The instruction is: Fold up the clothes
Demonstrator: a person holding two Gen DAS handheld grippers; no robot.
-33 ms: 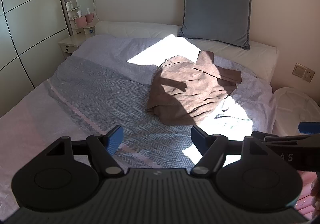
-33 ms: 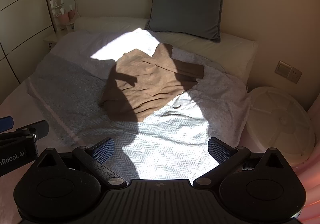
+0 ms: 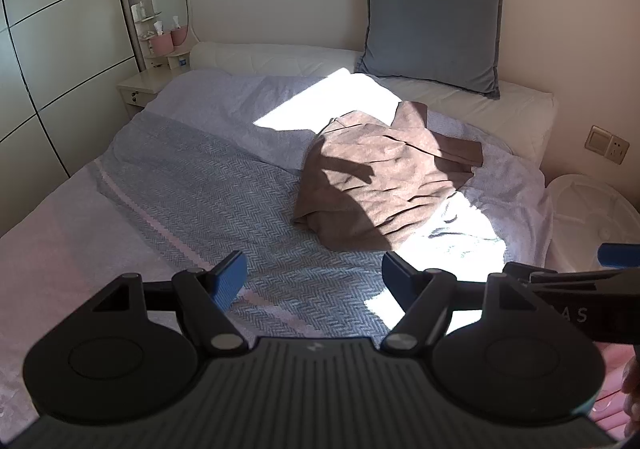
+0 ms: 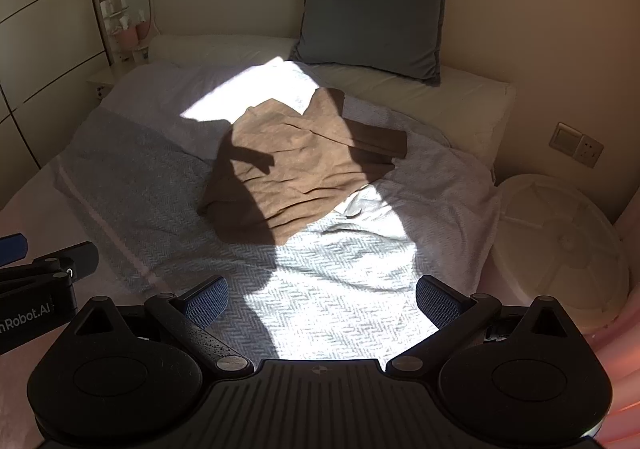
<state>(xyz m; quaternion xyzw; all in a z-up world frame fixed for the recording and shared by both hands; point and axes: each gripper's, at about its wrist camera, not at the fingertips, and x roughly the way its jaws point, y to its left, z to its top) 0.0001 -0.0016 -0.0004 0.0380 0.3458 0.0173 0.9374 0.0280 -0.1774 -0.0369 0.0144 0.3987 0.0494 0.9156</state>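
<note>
**Soft brown garment lies rumpled mid-bed**

Your left gripper (image 3: 313, 276) and right gripper (image 4: 322, 299) hover spread wide, holding nothing. The crumpled brown knit garment (image 3: 384, 185) rests on the grey herringbone bedspread (image 3: 224, 185); it looks light and limp, so pinch its edges or corners.

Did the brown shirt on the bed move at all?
No. The brown shirt lies in the same rumpled heap below the grey pillow, and both open grippers are short of it.

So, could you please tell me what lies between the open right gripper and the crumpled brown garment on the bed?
Only bare grey herringbone bedspread, partly sunlit, separates the right gripper from the brown garment, shown in the right wrist view.
</note>
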